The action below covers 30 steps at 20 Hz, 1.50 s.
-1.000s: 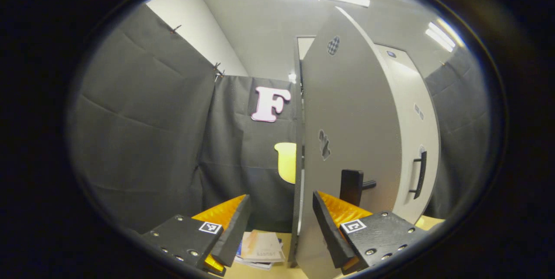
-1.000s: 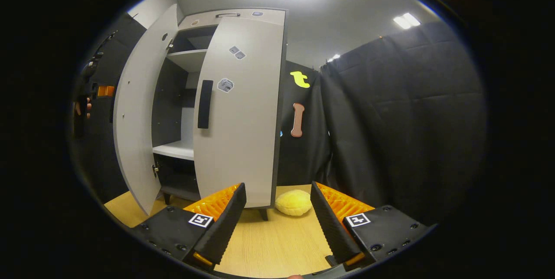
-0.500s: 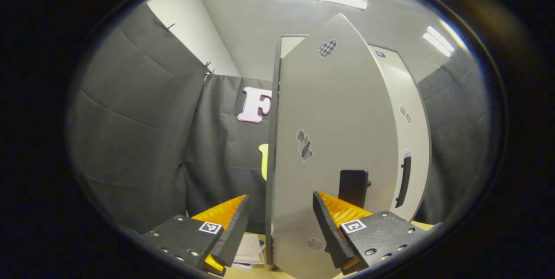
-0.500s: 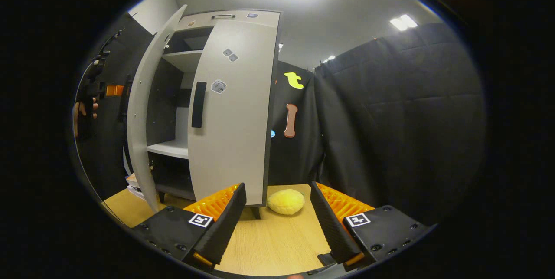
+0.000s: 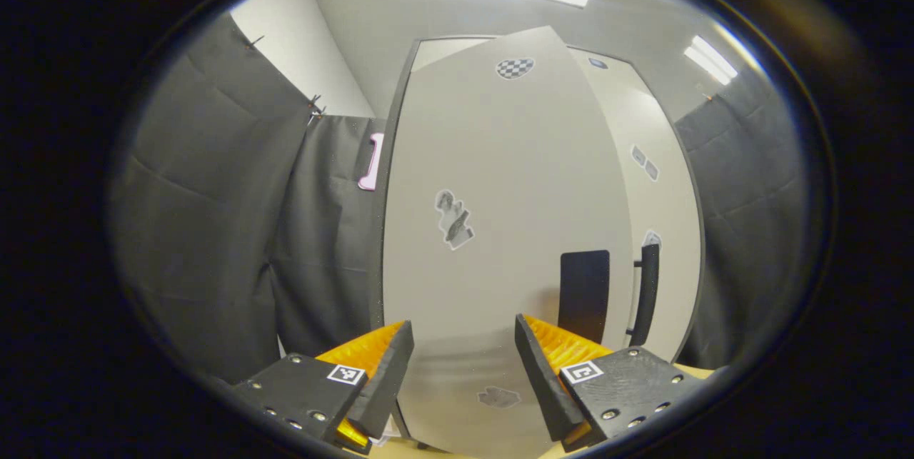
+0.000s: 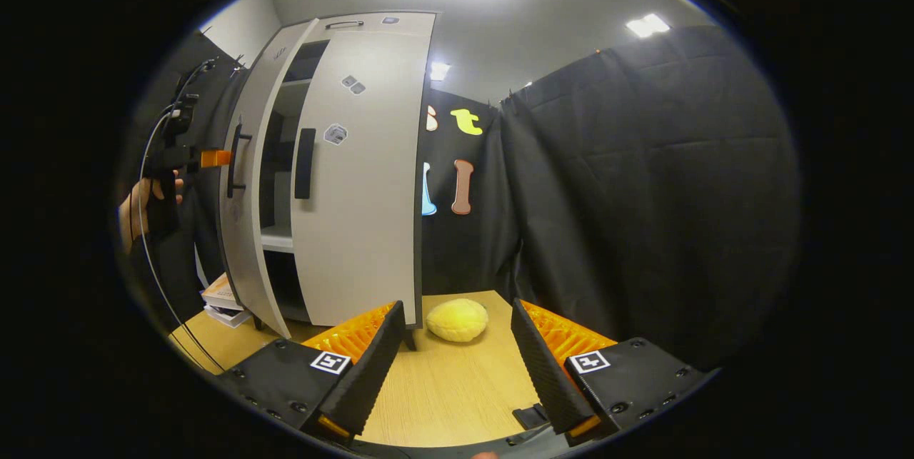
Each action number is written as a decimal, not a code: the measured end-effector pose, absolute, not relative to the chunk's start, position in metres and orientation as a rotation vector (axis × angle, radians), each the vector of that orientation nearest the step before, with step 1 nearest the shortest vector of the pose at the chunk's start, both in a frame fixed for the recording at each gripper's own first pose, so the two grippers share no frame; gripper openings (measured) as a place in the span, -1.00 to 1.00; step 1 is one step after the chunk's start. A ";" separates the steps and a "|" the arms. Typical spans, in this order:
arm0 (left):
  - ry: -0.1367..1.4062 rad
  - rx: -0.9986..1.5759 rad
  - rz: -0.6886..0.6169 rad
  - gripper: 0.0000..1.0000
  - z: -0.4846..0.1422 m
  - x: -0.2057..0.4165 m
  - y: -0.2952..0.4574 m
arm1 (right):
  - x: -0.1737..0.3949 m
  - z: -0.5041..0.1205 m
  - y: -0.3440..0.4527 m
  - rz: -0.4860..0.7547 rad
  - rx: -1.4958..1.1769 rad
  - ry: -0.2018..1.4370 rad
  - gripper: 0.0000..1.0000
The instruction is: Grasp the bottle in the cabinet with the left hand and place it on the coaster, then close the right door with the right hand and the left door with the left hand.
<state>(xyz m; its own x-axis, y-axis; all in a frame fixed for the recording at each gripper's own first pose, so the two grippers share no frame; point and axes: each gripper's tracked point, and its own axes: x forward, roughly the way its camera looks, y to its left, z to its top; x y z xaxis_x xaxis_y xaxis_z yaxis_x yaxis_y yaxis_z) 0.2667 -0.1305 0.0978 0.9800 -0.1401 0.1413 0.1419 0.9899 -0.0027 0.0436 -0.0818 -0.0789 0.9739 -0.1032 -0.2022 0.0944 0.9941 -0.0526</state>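
Since a second ago, left door [image 5: 500,230] swung round from edge-on to nearly face-on before the left tongs [image 5: 463,366]; narrower gap left beside the right door [image 6: 357,180], which stood shut or nearly so. Left tongs spread wide and released, gripping nothing, close up to the flat pale-grey panel; contact with it could not be told. Same tongs seen far off in the right gripper view [image 6: 214,158], in a hand [image 6: 143,202], beside the door's dark bar handle [image 6: 234,159]. Right tongs [image 6: 457,366] also wide open and empty, held over the wood-grain worktop [image 6: 450,387], well apart from the cabinet [image 6: 335,23]. Doors smooth, matt, dark-edged, each with a vertical handle and small stickers. Slit between the doors showed a white shelf [image 6: 277,238]. Round yellow cushion-like lump [image 6: 457,319] lay on the worktop just right of the cabinet's corner; stacked papers [image 6: 221,296] at its left foot. Open worktop lay between right tongs and cabinet. Bottle's and coaster's places could not be told.
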 end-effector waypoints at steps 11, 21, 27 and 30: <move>-0.152 0.065 -0.113 0.61 0.109 0.191 -0.119 | 0.049 -0.040 -0.070 0.036 -0.009 0.123 0.90; -0.099 0.127 -0.096 0.80 0.083 0.078 -0.089 | 0.029 -0.015 -0.038 0.181 0.011 0.081 0.84; -0.075 0.136 -0.094 0.68 0.071 0.035 -0.062 | 0.012 0.001 -0.014 0.210 0.026 0.043 0.90; -0.063 0.134 -0.090 0.68 0.063 0.015 -0.045 | 0.004 0.003 0.000 0.216 0.044 0.040 0.90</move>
<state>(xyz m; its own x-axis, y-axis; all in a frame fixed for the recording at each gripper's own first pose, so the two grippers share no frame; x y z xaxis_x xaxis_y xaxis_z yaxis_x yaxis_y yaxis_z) 0.0153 -0.0449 0.0634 0.9940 -0.0939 0.0563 0.0856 0.9870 0.1359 0.0039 -0.0004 0.0032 0.9761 0.2147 -0.0347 -0.2129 0.9759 0.0478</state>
